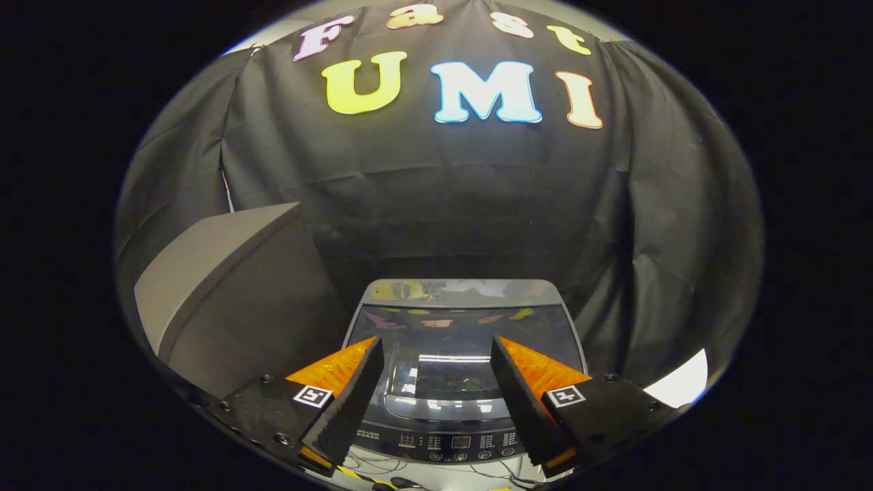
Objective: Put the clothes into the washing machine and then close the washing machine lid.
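A top-loading washing machine (458, 300) stands below and ahead of my gripper (436, 348). Its glass lid (464, 348) lies flat and shut, mirroring the booth. The control panel (457, 443) runs along the machine's near edge, under the fingers. My gripper hangs above the lid, open, with nothing between its fingers. I see no clothes in this view; the dark glass hides what is inside the drum.
A grey slanted box or panel (225, 286) stands to the left of the machine. Black cloth drapes behind and to the right. Cables (382, 470) lie on the floor in front of the machine. A bright white patch (678, 382) shows low on the right.
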The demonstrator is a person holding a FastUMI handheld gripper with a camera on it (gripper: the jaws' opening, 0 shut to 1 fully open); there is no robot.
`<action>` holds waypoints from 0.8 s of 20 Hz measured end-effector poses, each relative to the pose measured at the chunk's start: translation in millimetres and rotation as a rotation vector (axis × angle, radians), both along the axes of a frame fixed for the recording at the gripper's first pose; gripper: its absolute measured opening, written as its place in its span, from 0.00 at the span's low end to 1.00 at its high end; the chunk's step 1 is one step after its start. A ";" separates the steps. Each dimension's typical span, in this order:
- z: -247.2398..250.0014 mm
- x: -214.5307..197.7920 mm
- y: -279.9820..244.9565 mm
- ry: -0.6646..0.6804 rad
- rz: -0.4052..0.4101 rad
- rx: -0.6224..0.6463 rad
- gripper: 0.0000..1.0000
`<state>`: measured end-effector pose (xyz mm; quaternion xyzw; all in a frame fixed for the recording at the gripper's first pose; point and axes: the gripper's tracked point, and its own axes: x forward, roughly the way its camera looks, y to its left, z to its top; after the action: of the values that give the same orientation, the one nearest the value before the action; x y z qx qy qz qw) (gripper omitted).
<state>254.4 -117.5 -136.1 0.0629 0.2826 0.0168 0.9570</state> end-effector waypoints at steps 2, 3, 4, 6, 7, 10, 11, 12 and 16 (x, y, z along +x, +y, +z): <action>18.0 -14.9 1.2 -0.057 -0.015 0.016 0.98; 28.9 -24.2 3.4 -0.081 -0.017 0.032 0.98; 39.3 -34.1 7.7 -0.101 -0.010 0.052 0.98; 66.4 -56.7 5.5 -0.151 -0.012 0.051 0.97; 81.2 -69.2 1.8 -0.180 -0.017 0.045 0.97; 125.9 -106.2 3.3 -0.276 -0.033 0.068 0.97; 136.2 -118.7 3.9 -0.299 -0.042 0.080 0.97; 147.7 -131.3 6.2 -0.323 -0.051 0.098 0.98; 187.5 -171.8 22.0 -0.416 -0.068 0.192 0.98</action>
<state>82.6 -95.5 51.3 0.1583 0.0740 0.0240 0.9843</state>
